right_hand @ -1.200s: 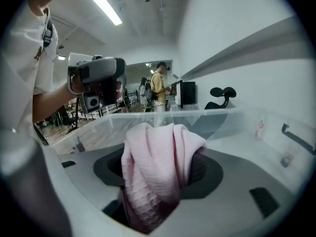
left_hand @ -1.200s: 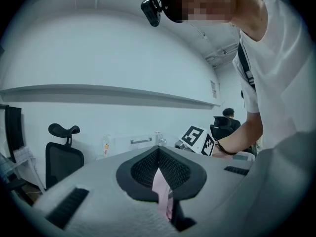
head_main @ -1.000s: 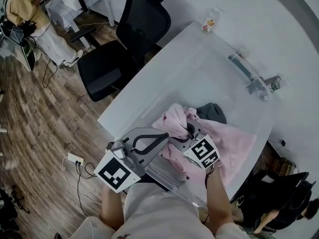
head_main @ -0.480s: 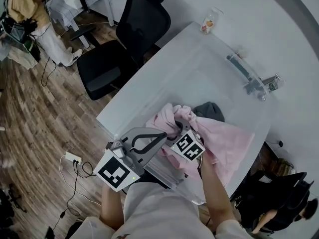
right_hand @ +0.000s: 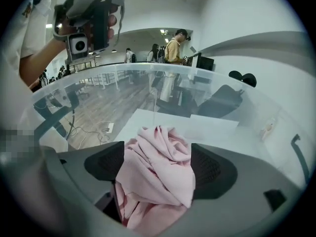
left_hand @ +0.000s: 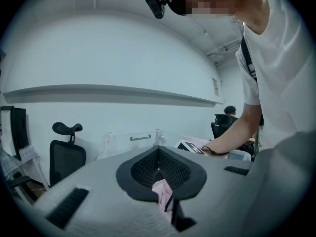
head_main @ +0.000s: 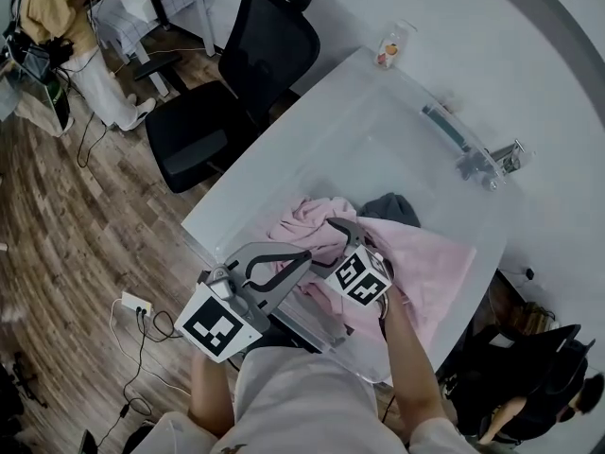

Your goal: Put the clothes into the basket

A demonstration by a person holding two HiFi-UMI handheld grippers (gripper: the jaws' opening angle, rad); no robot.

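Our left tongs (left_hand: 159, 151) pinch a fold of the crumpled pink cloth garment (right_hand: 157, 154). Our right tongs (right_hand: 158, 171) have just been opening and stand wide around its bunch, which lies inside the clear plastic basket (head_main: 442, 126) on the white worktop (head_main: 210, 221).

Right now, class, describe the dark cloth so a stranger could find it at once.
On the white table stands a clear plastic basket. Inside it, against the far edge of the large pink garment, lies a small crumpled dark grey cloth: the only dark piece there.
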